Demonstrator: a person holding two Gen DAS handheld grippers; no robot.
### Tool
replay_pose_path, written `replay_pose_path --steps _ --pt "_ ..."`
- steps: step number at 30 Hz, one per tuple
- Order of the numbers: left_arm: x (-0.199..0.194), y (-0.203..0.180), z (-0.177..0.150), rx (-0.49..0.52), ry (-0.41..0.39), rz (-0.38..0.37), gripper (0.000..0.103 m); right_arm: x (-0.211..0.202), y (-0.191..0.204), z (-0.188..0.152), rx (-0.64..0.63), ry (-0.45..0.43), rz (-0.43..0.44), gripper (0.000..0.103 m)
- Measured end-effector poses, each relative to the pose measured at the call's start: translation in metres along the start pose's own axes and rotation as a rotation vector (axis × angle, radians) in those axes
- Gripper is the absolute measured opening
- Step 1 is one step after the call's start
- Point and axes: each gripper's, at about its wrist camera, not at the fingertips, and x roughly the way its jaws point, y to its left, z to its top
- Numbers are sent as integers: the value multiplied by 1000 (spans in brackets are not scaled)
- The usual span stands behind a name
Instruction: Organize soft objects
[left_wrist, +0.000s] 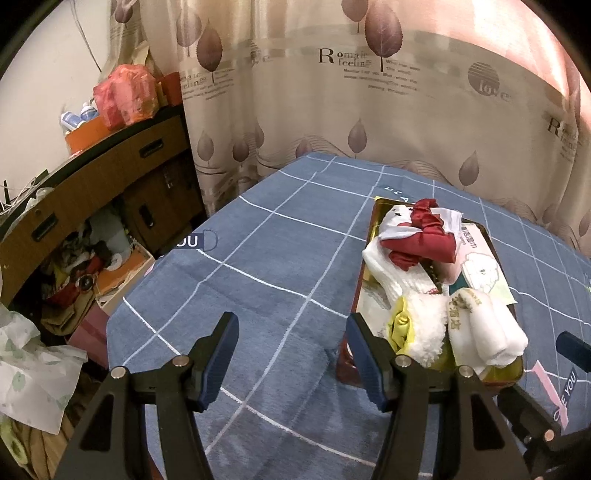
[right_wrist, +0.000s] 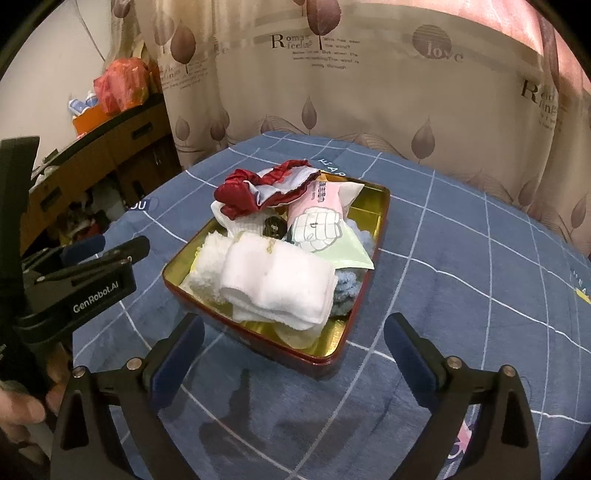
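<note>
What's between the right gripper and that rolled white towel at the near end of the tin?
Only the tin's near rim lies between the right gripper and the rolled white towel. The towel rises above the rim, so the open jaws could probably reach it from above. The left gripper sits off to the side.

Surface is a bed or table, can't tell which, covered in a blue cloth (right_wrist: 443, 258) with a white grid-line pattern and small printed text patches. One thing sits directly on it: a rectangular metal tin (right_wrist: 382, 206), red outside, gold inside, open at the top, heaped with soft items. In the left wrist view the tin (left_wrist: 356, 295) is right of centre on the blue cloth (left_wrist: 277, 258). The cloth's far edge meets a leaf-print curtain (right_wrist: 369, 92).
</note>
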Motion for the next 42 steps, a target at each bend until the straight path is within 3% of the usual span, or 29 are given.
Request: replay_pose_path --steps 42 --pt "3 1 1 1 5 5 62 11 7 -7 -12 51 26 98"
